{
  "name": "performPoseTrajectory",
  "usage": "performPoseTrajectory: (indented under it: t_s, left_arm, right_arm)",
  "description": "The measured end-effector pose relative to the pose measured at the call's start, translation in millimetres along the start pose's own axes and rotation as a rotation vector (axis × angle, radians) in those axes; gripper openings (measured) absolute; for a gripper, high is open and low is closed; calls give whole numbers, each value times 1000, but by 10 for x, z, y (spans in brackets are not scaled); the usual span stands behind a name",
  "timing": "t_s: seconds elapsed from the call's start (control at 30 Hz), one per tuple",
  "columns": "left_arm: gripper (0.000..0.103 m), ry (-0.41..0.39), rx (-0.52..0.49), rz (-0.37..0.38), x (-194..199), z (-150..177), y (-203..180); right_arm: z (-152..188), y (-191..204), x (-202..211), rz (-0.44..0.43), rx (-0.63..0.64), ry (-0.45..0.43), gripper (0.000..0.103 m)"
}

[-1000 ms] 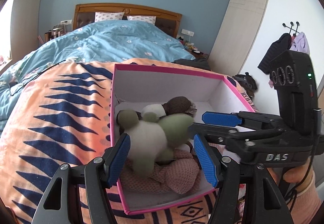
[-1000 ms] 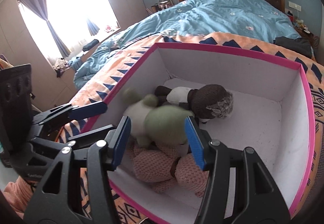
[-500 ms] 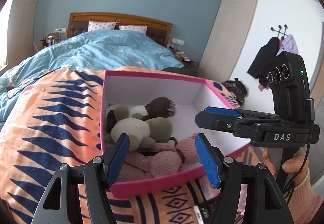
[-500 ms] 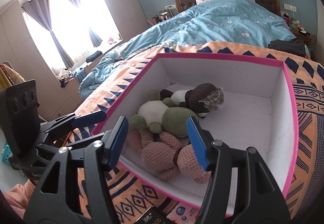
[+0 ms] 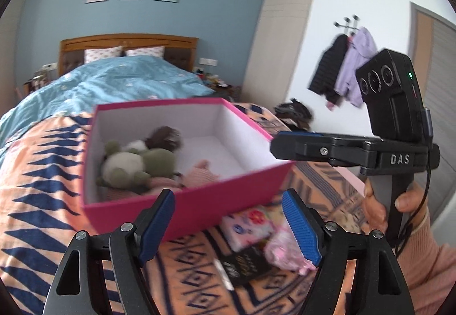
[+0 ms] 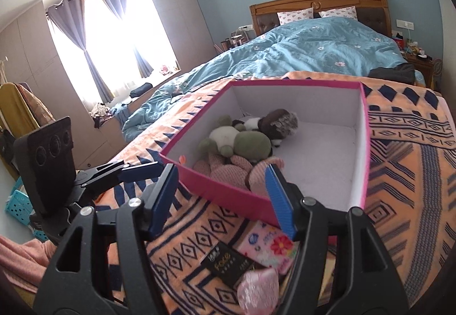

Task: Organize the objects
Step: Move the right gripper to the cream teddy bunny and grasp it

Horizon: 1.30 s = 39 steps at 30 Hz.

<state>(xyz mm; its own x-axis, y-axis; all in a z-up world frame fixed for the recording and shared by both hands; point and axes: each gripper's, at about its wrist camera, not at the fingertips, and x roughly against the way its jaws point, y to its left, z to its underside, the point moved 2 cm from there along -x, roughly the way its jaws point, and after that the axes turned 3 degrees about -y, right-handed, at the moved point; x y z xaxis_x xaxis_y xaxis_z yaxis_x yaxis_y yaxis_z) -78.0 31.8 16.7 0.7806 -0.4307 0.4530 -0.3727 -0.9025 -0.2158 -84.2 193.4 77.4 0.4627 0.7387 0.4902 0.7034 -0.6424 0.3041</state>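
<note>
Right wrist: three plush toys (image 6: 242, 144) in pink box (image 6: 228, 195); both grippers' jaws apart, empty.

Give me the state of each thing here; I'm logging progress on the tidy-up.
Pink box: lidless, on the patterned blanket.
Green plush: lying in the box.
Brown plush: lying in the box.
Pink knitted plush: lying in the box, under the green one.
Black packet: outside the box.
Flowered packet: outside the box.
Left hand-held gripper: open, jaws just widened, empty.
Right hand-held gripper: open, jaws just widened, empty.
</note>
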Motion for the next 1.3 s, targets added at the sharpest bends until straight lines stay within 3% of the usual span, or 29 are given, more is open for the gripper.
performPoseTrajectory:
  t_s: [0.2,0.57,0.97,1.3]
  left_arm:
    - [79,70,-29,69,-188,232,-267]
    - [79,184,-17,107,-439,545,-453]
    - [79,258,-36,119,-554,764,-581]
    - [79,281,-31,137,-568,820,-602]
  right_arm:
    - [363,-148,231,68,-29,35,65]
    - [947,-501,518,174,-137,113,65]
    - [1244,-395,318,142,-140,160,65]
    - [1244,-419,391,135,-151,143,65]
